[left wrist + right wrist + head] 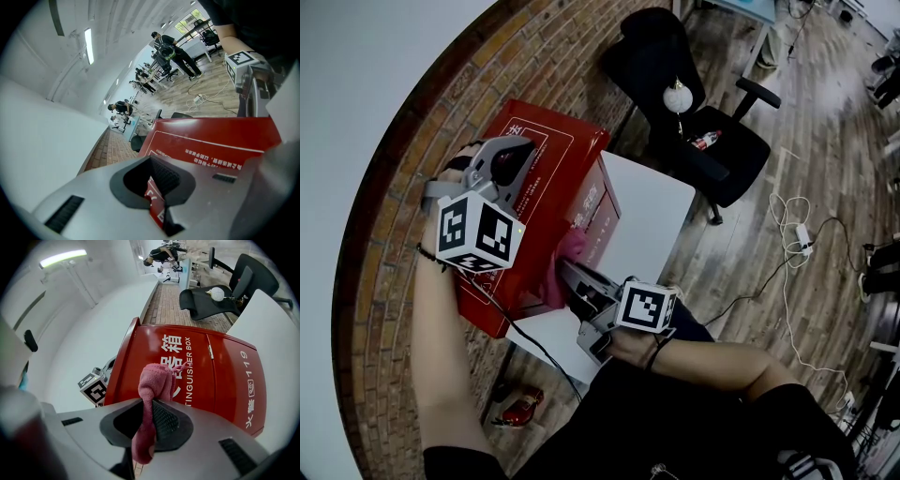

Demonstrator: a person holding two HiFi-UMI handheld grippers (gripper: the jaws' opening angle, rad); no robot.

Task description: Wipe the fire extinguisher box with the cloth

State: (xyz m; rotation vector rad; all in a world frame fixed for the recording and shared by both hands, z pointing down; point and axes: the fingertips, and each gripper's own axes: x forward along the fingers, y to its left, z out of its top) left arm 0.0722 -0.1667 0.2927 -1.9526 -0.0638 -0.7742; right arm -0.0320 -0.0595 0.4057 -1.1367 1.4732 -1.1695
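Observation:
The red fire extinguisher box [546, 141] stands on a white table, its lettered front face [220, 376] turned toward me. My left gripper [508, 155] lies on the box's top panel [211, 136], jaws shut [154, 187] with nothing gripped. My right gripper [569, 274] is shut on a pink cloth [572, 248]. The bunched cloth [154, 380] sticks out past the right gripper's jaws [151, 417] and presses against the front face near the white lettering. In the right gripper view, the left gripper's marker cube [92, 388] shows beside the box's left edge.
The white table [661, 202] extends to the right of the box. A black office chair [694, 103] stands behind it. A white wall and a brick strip run along the left. A red object [518, 408] lies on the floor below, and cables with a power strip [802, 239] lie to the right.

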